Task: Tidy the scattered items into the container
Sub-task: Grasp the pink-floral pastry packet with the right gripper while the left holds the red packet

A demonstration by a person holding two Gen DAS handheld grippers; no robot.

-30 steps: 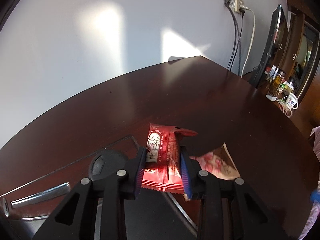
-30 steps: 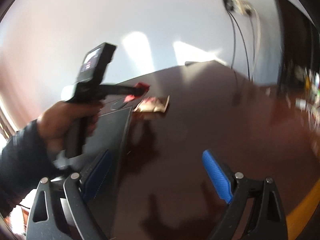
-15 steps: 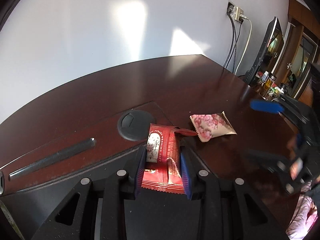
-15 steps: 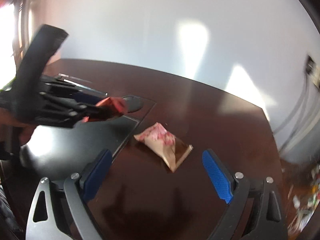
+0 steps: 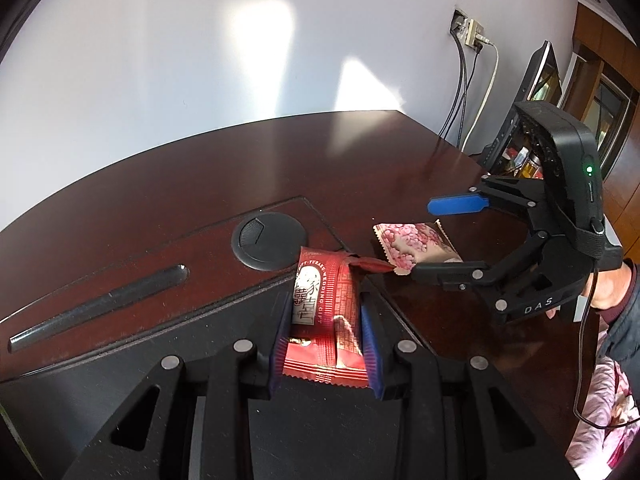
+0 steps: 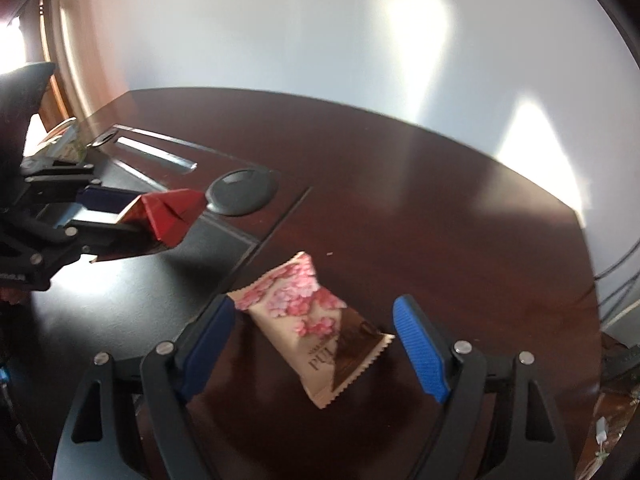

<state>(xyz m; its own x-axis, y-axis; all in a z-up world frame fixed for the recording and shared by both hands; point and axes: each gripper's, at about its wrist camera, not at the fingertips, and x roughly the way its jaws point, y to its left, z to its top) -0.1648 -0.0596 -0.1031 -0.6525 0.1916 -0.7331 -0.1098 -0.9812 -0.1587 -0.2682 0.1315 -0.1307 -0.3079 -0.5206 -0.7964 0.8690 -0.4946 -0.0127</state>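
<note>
Red packet in left claw; one pink packet between open right claw.

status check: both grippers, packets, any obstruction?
Left gripper shut on red packet. Right gripper open, straddling pink floral packet on table. Container not visible. No obstruction seen.

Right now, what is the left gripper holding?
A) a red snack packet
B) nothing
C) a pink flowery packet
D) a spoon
A: the left gripper has its jaws shut on the red snack packet, while the pink flowery packet lies on the table between the open jaws of the right gripper.
</note>
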